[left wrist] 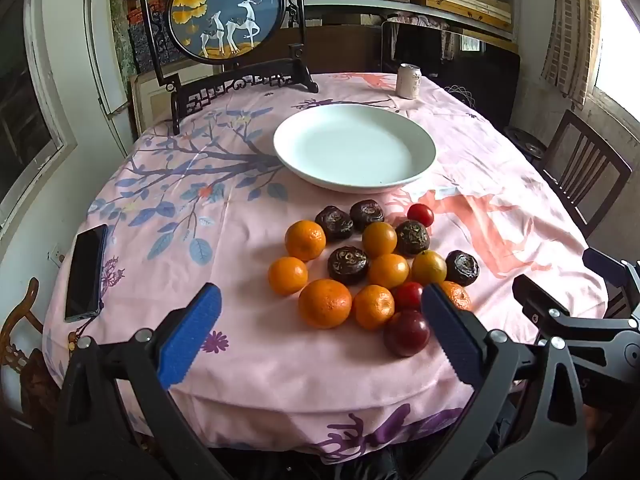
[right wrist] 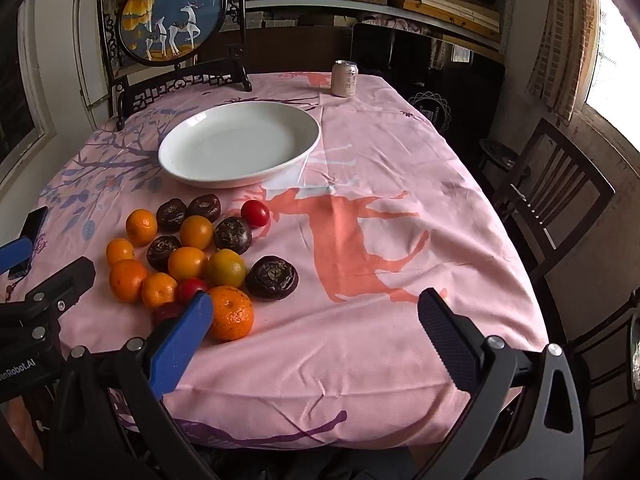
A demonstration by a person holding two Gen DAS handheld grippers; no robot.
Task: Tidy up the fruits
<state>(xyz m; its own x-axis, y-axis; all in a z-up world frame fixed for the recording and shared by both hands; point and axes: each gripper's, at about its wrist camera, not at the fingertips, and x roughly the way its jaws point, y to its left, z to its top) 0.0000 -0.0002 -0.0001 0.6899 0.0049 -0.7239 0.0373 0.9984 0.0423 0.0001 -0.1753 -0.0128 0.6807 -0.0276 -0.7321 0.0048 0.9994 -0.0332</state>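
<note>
A heap of fruit lies on the pink tablecloth: several oranges, several dark brown wrinkled fruits, small red tomatoes and a dark red plum. An empty white plate stands just beyond the heap. My left gripper is open and empty, hovering over the near side of the heap. My right gripper is open and empty, to the right of the heap over bare cloth.
A black phone lies at the table's left edge. A drink can stands at the far side. A framed deer screen stands at the back left. A wooden chair is at the right.
</note>
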